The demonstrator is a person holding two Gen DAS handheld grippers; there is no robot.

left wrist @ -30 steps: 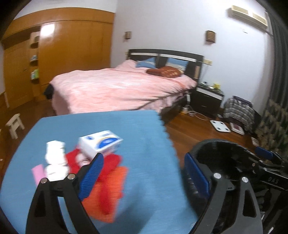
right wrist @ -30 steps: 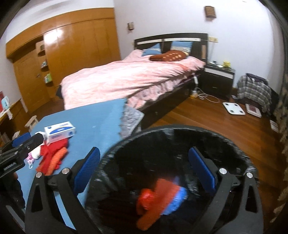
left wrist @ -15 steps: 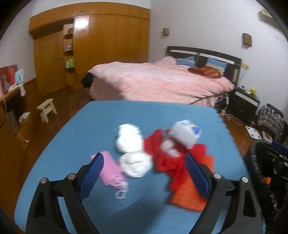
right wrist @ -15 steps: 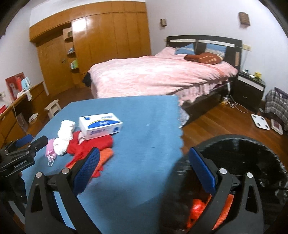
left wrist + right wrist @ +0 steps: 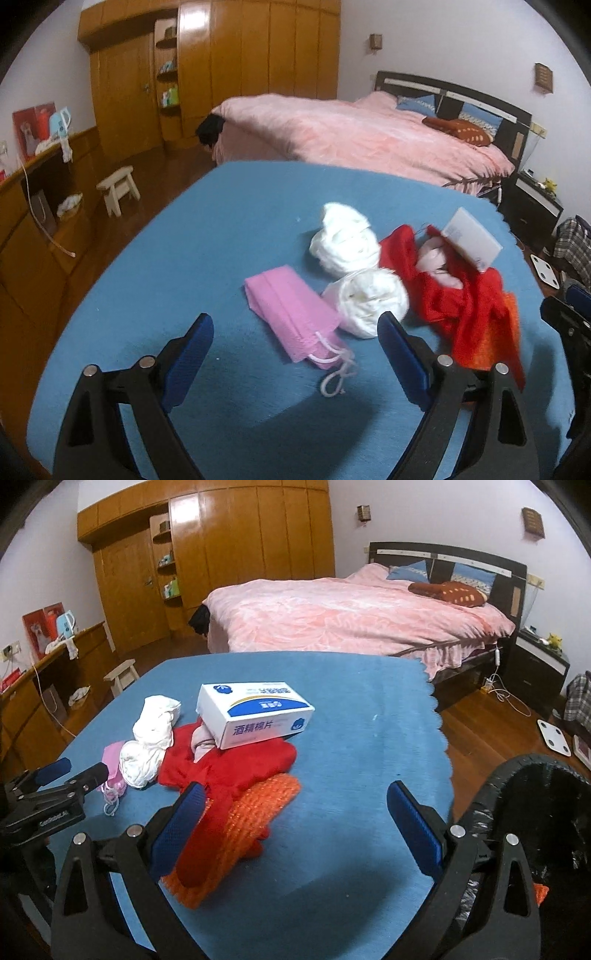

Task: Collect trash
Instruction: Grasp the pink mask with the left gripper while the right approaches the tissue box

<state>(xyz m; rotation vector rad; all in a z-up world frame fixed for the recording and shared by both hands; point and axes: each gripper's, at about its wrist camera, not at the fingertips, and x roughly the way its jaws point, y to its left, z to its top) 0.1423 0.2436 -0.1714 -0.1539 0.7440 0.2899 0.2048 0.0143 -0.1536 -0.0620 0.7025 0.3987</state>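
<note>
On the blue-covered table (image 5: 229, 229) lies a trash pile: a pink face mask (image 5: 291, 314), two white crumpled wads (image 5: 347, 240), a red cloth (image 5: 454, 295), orange netting (image 5: 255, 805) and a white-and-blue box (image 5: 255, 712) resting on the red cloth. My left gripper (image 5: 295, 325) hovers just short of the mask. Its jaws are closing slightly but still stand wide, with only the mask's near end and cord in line between them. My right gripper (image 5: 295, 790) is open over the table, its left finger beside the netting, nothing held. A black-lined bin (image 5: 524, 812) stands at the right.
A pink-covered bed (image 5: 351, 616) stands beyond the table, and a wooden wardrobe (image 5: 240, 546) lines the back wall. On the floor at the left is a small stool (image 5: 118, 188) next to a low wooden counter (image 5: 33, 206). A nightstand (image 5: 535, 664) and white scale (image 5: 554, 738) are at the right.
Both views have swung left, away from the bin and onto the table. The trash pile now lies straight ahead, and my left gripper has come down close to the pink mask.
</note>
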